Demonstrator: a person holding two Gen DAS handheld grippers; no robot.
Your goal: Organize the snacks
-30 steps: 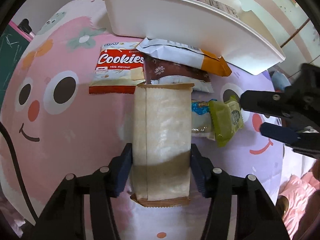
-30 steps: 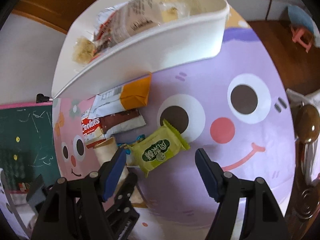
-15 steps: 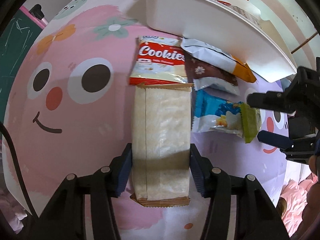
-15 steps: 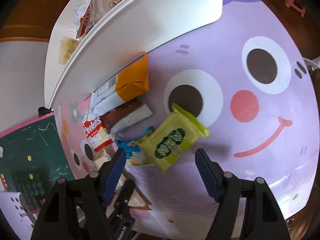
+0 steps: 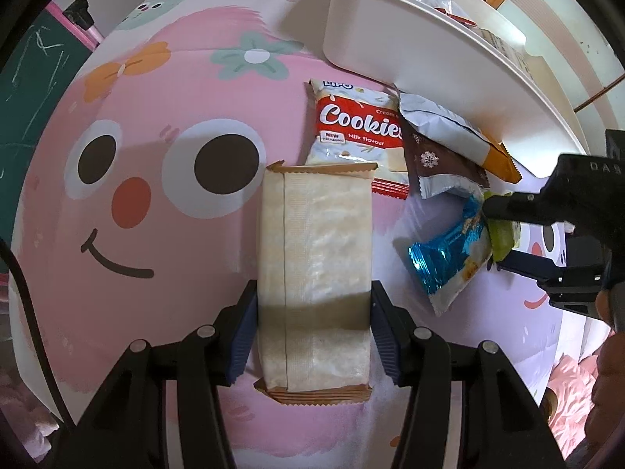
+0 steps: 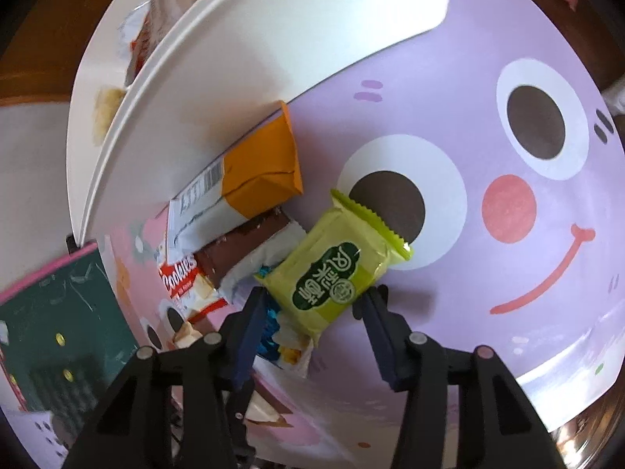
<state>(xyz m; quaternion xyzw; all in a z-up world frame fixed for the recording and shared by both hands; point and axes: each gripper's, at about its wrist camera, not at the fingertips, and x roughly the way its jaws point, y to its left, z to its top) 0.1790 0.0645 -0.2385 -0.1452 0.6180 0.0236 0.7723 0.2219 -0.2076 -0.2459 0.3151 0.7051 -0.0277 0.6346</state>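
Beige wafer packet sits clamped in the left gripper above the pink mat. From the right wrist, the right gripper has just been closing, pads against the green snack packet beside the white bin.

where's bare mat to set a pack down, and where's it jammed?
Free: the pink face left of the tan pack in the left gripper, and the purple face right of the green pack in the right gripper. Crowded: the strip along the white bin, where the Cookies pack, orange-ended pack, brown pack and blue pack overlap.
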